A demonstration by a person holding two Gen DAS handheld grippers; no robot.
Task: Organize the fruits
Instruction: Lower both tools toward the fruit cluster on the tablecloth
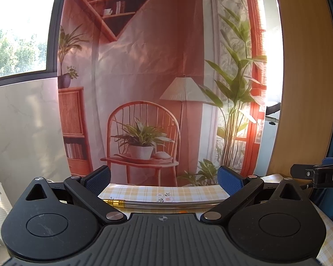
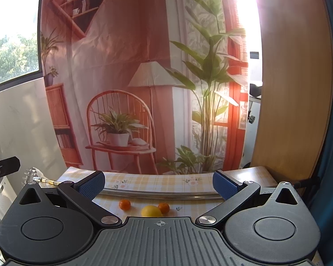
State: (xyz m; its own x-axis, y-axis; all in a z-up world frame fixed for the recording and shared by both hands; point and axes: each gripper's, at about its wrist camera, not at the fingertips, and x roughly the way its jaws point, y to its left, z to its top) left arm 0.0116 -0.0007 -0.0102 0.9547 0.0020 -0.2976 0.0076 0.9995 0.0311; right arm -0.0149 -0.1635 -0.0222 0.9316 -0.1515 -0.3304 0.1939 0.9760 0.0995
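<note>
Operator: While both units hover level above the checked tablecloth (image 2: 188, 201), what is their status?

Technician: The right gripper (image 2: 158, 185) stands spread wide with nothing between its blue pads (image 2: 92, 185). The left gripper (image 1: 164, 180) is likewise wide apart and empty.

Operator: Where is the fruit?

Technician: Near the right unit: a lemon (image 2: 151, 211) touching one small orange (image 2: 163, 207), a second orange (image 2: 124, 204) just beside them, all in front of a clear tube (image 2: 155, 194).

Operator: Handling notes?

Technician: Expect light, round, firm-skinned items that may roll. Grip each across its widest middle, with moderate pressure to avoid bruising.
</note>
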